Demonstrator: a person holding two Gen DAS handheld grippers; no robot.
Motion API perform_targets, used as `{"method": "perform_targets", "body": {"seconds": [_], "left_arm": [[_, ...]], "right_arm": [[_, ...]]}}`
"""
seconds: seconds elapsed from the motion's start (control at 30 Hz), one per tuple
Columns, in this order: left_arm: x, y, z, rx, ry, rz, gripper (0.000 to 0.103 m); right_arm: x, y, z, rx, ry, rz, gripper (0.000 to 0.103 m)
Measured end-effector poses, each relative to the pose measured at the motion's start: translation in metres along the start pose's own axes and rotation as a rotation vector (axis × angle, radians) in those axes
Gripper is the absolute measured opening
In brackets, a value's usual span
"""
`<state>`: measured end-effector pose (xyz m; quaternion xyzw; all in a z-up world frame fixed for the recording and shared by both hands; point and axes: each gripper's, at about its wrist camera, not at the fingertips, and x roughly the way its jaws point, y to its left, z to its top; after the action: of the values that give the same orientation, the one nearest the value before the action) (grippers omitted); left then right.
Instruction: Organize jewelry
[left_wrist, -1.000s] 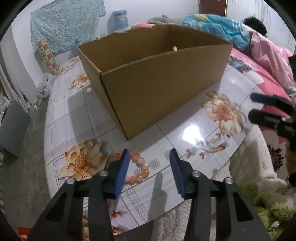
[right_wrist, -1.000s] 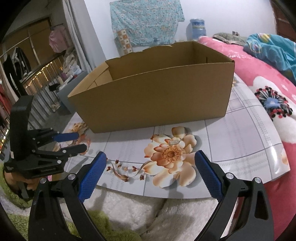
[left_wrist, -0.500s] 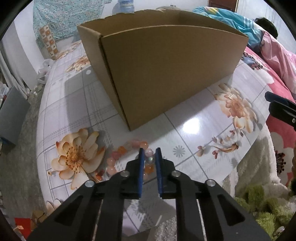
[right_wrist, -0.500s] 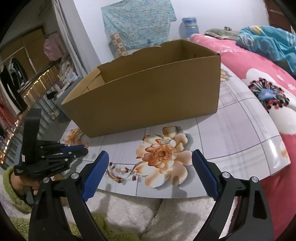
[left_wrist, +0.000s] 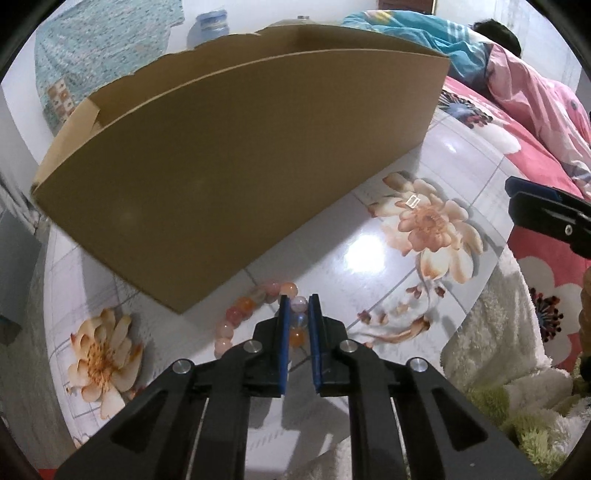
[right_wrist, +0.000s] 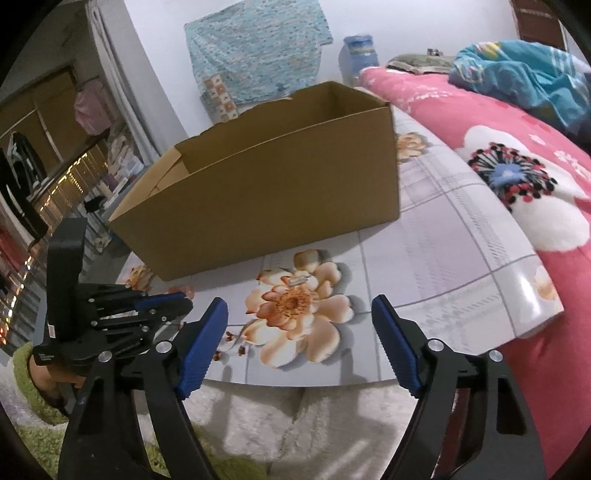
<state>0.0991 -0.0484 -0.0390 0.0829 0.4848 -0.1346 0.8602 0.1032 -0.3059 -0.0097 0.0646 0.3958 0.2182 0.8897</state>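
A pink and orange bead bracelet (left_wrist: 243, 310) lies on the floral table (left_wrist: 362, 258) just in front of the open cardboard box (left_wrist: 229, 177). My left gripper (left_wrist: 298, 300) is shut on the right side of the bracelet, beads showing between its blue pads. A small silver jewelry piece (left_wrist: 413, 201) lies on the painted flower; it also shows in the right wrist view (right_wrist: 298, 280). My right gripper (right_wrist: 299, 314) is open and empty above the table's near edge, with the silver piece ahead of it. The left gripper also shows in the right wrist view (right_wrist: 183, 302).
The box (right_wrist: 277, 192) stands in the middle of the table (right_wrist: 443, 240). A white fluffy blanket (right_wrist: 295, 424) lies below the table's near edge. A pink floral bed cover (right_wrist: 517, 155) lies at the right. A person (left_wrist: 495, 40) lies on the bed behind.
My left gripper has gone from open to shut on the bracelet and swung to the right. My right gripper has stayed open and has drifted a little.
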Motion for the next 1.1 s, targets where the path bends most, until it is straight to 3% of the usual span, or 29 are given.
{"method": "perform_targets", "body": {"seconds": [0.2, 0.6, 0.77, 0.87, 1.1], "left_arm": [[0.003, 0.0, 0.001, -0.01, -0.012, -0.021, 0.009], [0.001, 0.013, -0.005, -0.041, -0.036, -0.08, 0.01], [-0.001, 0.017, -0.008, -0.042, -0.037, -0.085, 0.01], [-0.001, 0.017, -0.007, -0.044, -0.037, -0.085, 0.01], [0.0, 0.012, -0.005, -0.035, -0.032, -0.071, 0.01]], "right_arm": [[0.014, -0.004, 0.004, 0.028, 0.037, 0.025, 0.058], [0.059, 0.02, 0.021, -0.084, 0.095, -0.034, 0.035], [0.071, 0.029, 0.021, -0.159, 0.099, -0.074, 0.031], [0.076, 0.031, 0.019, -0.176, 0.109, -0.084, 0.024], [0.081, 0.029, 0.019, -0.188, 0.109, -0.096, 0.021]]}}
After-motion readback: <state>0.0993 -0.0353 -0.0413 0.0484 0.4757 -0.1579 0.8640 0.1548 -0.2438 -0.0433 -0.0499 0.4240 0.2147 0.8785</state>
